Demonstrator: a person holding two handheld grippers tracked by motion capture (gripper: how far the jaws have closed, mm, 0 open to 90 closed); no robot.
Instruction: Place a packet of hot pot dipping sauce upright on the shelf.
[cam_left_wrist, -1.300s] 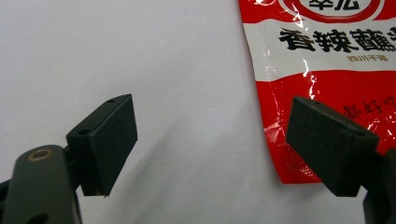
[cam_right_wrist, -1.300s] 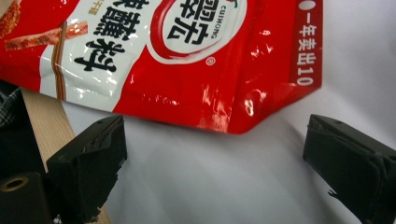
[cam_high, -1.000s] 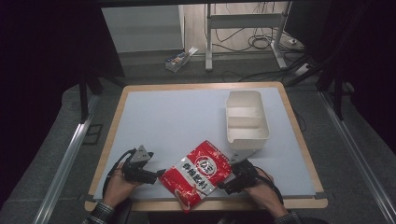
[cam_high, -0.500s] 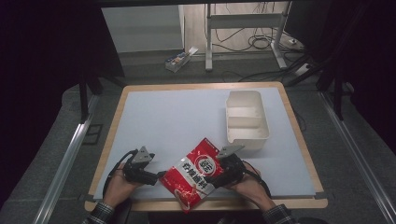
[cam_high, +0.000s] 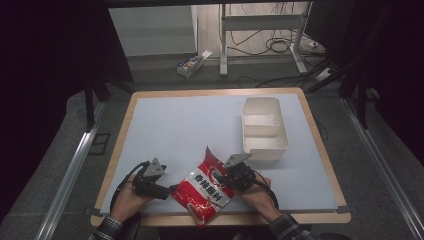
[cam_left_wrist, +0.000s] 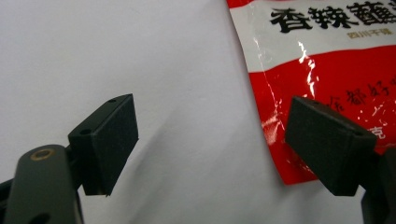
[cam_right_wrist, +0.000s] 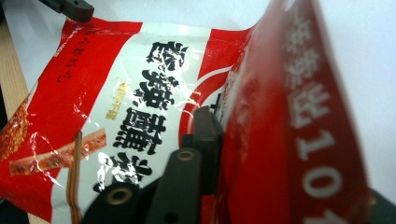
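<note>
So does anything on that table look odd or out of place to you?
One thing: the red snack bag lies askew, its near corner poking past the table's front edge. Its far corner is folded upright where the right claw pinches it. The white tray sits tidy; nothing looks spilled or torn.

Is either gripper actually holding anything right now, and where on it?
The right gripper is shut on the red snack bag, pinching its upturned right edge. The left gripper is open beside the bag's left edge, holding nothing.
</note>
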